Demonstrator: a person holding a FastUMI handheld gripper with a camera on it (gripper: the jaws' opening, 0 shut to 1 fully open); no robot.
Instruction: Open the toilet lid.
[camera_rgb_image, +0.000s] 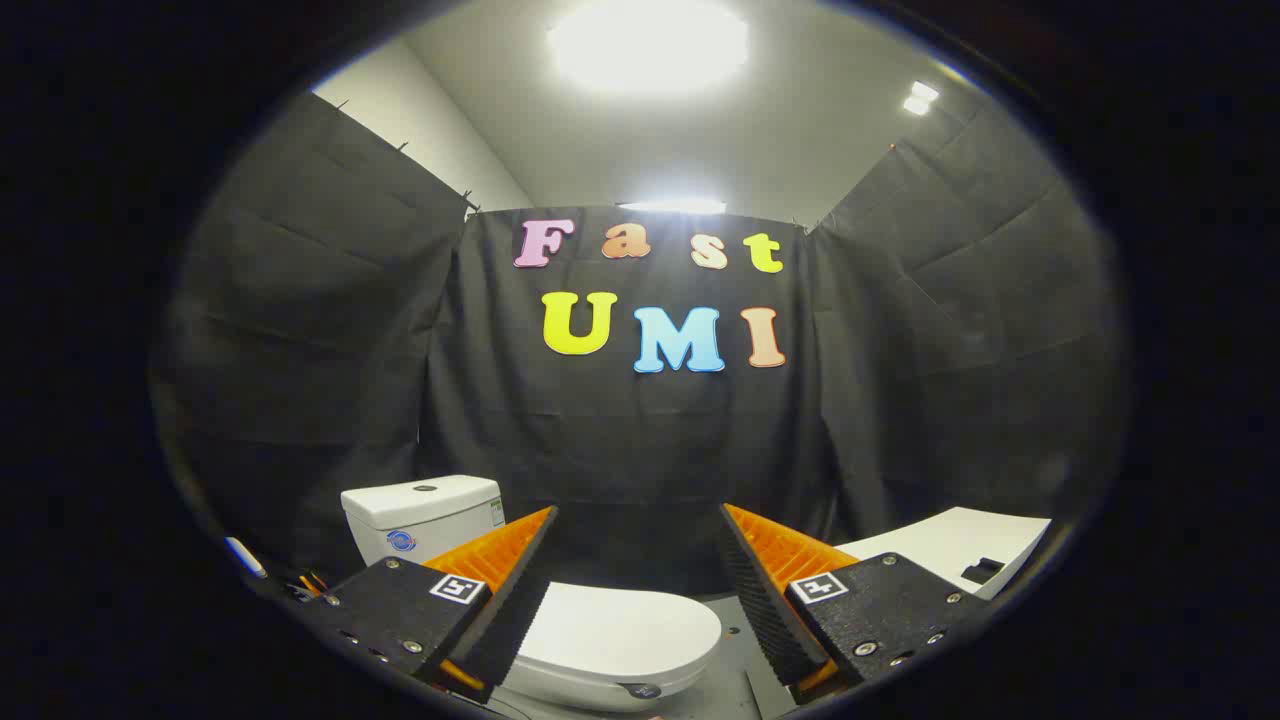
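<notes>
A white toilet stands low in front of me, its lid (615, 625) lying flat and closed over the bowl. Its white tank (420, 515) rises behind, to the left of my left finger. My gripper (635, 535) hovers above the lid with its two fingers spread wide apart and nothing between them. The left finger (510, 580) overlaps the lid's left side; the right finger (765, 585) is off the lid's front end. The fingers are apart from the lid.
Black cloth walls close the booth behind and on both sides. A white flat board (960, 555) lies beyond the right finger. Grey floor (735, 665) shows beside the bowl. A small white object (245, 557) sits far left.
</notes>
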